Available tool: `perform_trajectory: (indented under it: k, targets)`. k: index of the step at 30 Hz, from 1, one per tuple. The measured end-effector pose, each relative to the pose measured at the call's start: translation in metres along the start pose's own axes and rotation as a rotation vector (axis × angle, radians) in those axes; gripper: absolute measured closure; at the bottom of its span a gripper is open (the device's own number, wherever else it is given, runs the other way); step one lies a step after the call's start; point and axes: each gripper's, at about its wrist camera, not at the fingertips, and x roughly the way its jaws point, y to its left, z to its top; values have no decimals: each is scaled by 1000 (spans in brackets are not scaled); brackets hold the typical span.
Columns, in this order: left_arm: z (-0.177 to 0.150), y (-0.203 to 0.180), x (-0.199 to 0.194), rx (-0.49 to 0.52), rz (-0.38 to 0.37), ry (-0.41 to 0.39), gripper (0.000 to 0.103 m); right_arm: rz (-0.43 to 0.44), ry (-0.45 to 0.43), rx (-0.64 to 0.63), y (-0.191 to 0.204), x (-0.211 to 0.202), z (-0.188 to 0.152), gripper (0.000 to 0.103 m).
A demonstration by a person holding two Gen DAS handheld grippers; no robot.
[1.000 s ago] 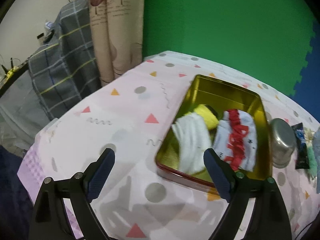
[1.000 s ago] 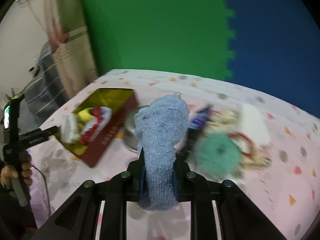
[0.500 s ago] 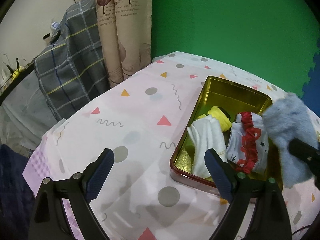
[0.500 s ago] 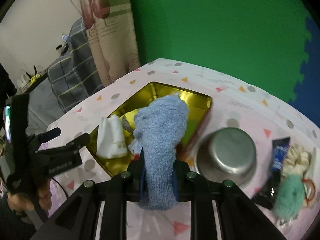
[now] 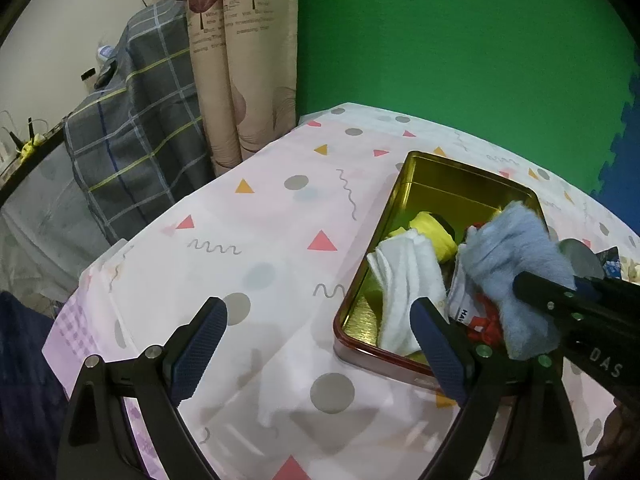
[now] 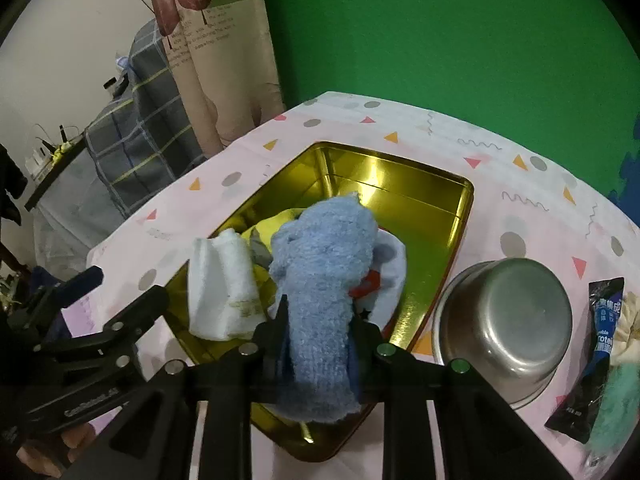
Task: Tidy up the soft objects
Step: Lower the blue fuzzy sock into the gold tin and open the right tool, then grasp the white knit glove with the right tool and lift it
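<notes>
Blue fuzzy sock point(image 6: 324, 280) hanging over gold tin point(image 6: 424, 184), between right gripper point(image 6: 320, 336) pads just starting to part; left gripper point(image 5: 320, 344) gaping wide, holding nothing, hovering above surface point(image 5: 260, 240) left of tin.

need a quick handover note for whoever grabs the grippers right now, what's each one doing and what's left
Right gripper: jaws opening, blue fuzzy sock between them, over the gold tin.
Left gripper: open, empty, beside the tin's near corner.
Done: white sock, yellow item and red-and-white sock lie in the tin.
Left: let the blue sock drop in, then collect the teal fluffy item and cream scrunchie beyond the steel bowl.
</notes>
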Motion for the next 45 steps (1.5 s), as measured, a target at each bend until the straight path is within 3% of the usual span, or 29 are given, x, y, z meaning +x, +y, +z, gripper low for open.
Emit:
perform_trajectory:
  k: [6,19,24,34,39,45]
  targets:
    - [-1,-2,0,1,-7,1,12,-30,-9,2,-2,-3,0,56]
    - [-2,-5,0,9,-6,8,12,-90,-70,36,-35,-56,-22,55]
    - [-3,-6,0,16,-4,0,11,-188,-114,86,-80,-94,-35,55]
    - [-6,-15,-3,68,1,-14,11,-429,-158,301,-208,-153,-53,41]
    - [-7,-21,-3,97,-1,-20,11,-494,-133,385,-254,-152,-61,37]
    - [-8,-24,-8,97,-32,-34,11,-511,-88,393,-275,-125,-57,37]
